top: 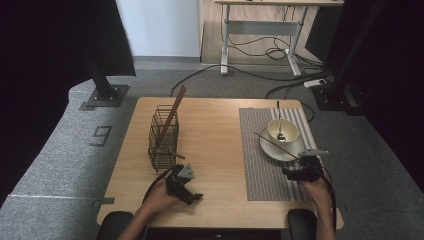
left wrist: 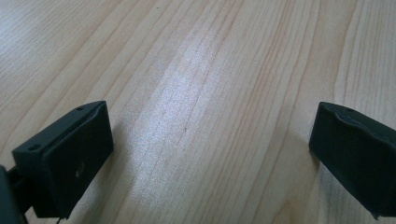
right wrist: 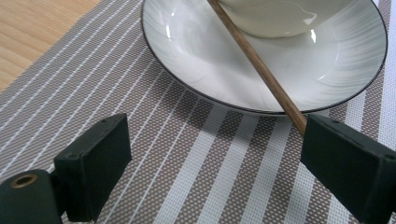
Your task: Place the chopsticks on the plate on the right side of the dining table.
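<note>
A brown chopstick [top: 276, 145] lies across the white plate [top: 295, 151] on the striped placemat [top: 260, 165]. In the right gripper view the chopstick [right wrist: 259, 66] slants down over the plate [right wrist: 187, 70] and its near end meets the right jaw's inner face. My right gripper [right wrist: 215, 163] is open, with both jaws low over the placemat just in front of the plate. It appears as the right gripper [top: 299, 168] at the plate's near edge. My left gripper [left wrist: 210, 154] is open over bare wood, and as the left gripper [top: 189, 191] it sits near the table's front.
A cream bowl [top: 283, 131] with a spoon [top: 279, 125] stands on the plate. A black wire basket [top: 163, 137] at mid-left holds an upright brown chopstick [top: 171, 116]; another stick end [top: 175, 155] pokes out low. The wooden table [top: 215, 130] is bare between basket and placemat.
</note>
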Motion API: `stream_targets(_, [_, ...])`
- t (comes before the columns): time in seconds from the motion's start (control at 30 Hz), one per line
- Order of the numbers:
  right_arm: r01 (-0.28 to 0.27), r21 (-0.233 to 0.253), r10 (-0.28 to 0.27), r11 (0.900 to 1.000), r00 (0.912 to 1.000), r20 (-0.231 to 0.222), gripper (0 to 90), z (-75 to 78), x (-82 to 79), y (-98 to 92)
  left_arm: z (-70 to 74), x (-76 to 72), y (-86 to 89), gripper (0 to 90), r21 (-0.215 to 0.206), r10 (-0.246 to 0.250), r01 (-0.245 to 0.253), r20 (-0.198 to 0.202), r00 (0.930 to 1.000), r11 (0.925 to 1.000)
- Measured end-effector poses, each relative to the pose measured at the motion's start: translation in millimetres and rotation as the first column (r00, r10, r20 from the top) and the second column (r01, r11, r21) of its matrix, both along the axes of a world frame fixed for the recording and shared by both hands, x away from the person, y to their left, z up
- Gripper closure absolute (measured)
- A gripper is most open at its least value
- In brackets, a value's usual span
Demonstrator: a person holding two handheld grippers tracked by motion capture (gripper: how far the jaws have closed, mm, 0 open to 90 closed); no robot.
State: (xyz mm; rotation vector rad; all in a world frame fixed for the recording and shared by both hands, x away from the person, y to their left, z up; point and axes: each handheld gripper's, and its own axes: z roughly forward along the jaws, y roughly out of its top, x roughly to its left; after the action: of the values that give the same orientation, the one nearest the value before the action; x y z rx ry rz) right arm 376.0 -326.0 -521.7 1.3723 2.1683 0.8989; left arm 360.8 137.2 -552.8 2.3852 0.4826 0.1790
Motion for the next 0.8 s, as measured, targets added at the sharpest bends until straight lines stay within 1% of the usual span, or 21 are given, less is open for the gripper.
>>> stream_targets(0.13, [0.019, 0.002, -0.019, 1.000, 0.9998, -0.006, 7.7, -2.4, 4.2, -1.8, 0.0, 0.0, -0.1, 0.0, 0.000, 0.001, -0.001, 0.000, 1.0000, 1.0000])
stream_targets(0.4, [0.063, 0.026, -0.063, 0.998, 0.9980, -0.010, 6.5, -4.1, 15.0, -6.6, 0.0, 0.0, -0.2, 0.0, -0.001, 0.002, -0.002, 0.000, 1.0000, 1.0000])
stream_targets(0.5, [0.083, 0.018, -0.083, 0.996, 0.9965, -0.013, 3.8, -3.7, 19.7, -6.9, 0.0, 0.0, -0.2, 0.0, 0.000, 0.002, -0.002, 0.000, 1.0000, 1.0000])
stream_targets(0.6, [0.095, 0.017, -0.095, 0.995, 0.9955, 0.001, 2.2, -3.7, 22.9, -6.4, 0.0, 0.1, -0.4, 0.0, 0.000, 0.003, -0.003, 0.000, 1.0000, 1.0000])
stream_targets(0.7, [0.104, 0.016, -0.104, 0.994, 0.9946, 0.003, 1.1, -5.1, 25.7, -7.6, 0.0, 0.1, -0.4, 0.0, 0.000, 0.003, -0.003, 0.000, 1.0000, 1.0000])
stream_targets(0.8, [0.115, 0.025, -0.115, 0.993, 0.9933, 0.004, 0.7, -5.7, 28.1, -9.1, 0.0, 0.1, -0.6, 0.0, 0.001, 0.005, -0.005, 0.001, 1.0000, 1.0000])
